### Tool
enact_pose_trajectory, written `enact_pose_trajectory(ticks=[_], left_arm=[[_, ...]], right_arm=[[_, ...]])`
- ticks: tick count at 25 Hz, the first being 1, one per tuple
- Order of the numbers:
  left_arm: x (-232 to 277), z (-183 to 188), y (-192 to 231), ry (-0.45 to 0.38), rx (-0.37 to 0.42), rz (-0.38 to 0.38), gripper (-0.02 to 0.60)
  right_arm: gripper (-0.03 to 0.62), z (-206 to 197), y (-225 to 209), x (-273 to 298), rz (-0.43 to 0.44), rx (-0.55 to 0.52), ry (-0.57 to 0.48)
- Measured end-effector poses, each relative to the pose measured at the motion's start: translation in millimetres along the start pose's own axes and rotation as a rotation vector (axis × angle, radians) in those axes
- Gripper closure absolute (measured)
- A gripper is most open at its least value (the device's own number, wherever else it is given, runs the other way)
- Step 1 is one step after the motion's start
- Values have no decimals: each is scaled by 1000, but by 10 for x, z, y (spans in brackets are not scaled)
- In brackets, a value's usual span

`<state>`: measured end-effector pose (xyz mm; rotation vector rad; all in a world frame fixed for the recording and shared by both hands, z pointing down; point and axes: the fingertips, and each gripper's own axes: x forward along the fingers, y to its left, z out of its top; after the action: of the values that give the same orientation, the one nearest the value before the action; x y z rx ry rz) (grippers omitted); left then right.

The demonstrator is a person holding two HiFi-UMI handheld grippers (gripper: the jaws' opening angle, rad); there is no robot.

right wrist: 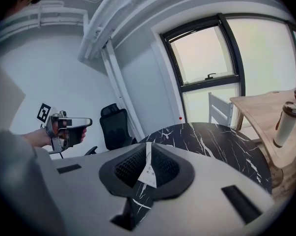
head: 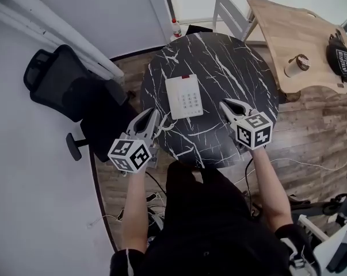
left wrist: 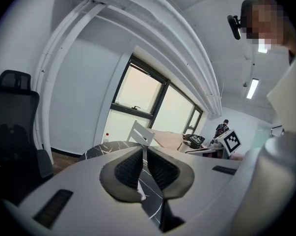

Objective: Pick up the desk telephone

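The white desk telephone (head: pixel 184 96) lies flat on the round black marble table (head: pixel 219 62), keypad up, with its cord trailing off the near-left corner. My left gripper (head: pixel 156 112) hovers at the table's near-left edge, tips pointing toward the phone's cord side, jaws shut with nothing in them. My right gripper (head: pixel 224 103) sits just right of the phone, also shut and empty. In the right gripper view a slice of the phone (right wrist: pixel 148 173) shows in the slit between the closed pads (right wrist: pixel 133 168), and the left gripper (right wrist: pixel 64 129) appears at far left.
A black office chair (head: pixel 58 79) stands left of the table. A wooden table (head: pixel 300 45) at the right carries a cup (head: pixel 297 65) and a black item (head: pixel 341 59). A white chair (head: pixel 231 16) and a red-capped bottle (head: pixel 175 29) stand behind. Cables lie on the floor.
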<state>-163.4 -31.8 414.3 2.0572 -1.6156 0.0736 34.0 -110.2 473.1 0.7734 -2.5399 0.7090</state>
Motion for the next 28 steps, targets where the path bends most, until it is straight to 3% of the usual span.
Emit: enact_pose_trajectory(ticks=[6,10,17,28], left_arm=[[149,-171,129,54,-34,5,561],[303,-318,254,106,-51,-25,506],[573,-605,499,184,-108,-82,483],[987,-1175,845,327,-187,-115,414]], right_arm=[[560,-147,-78,216,6,40,50],[560,-274,-122,372,-20,68,87],[556,-472,-141,698,-65,108,144],[481,-937,-220,1165,-88,157,278]])
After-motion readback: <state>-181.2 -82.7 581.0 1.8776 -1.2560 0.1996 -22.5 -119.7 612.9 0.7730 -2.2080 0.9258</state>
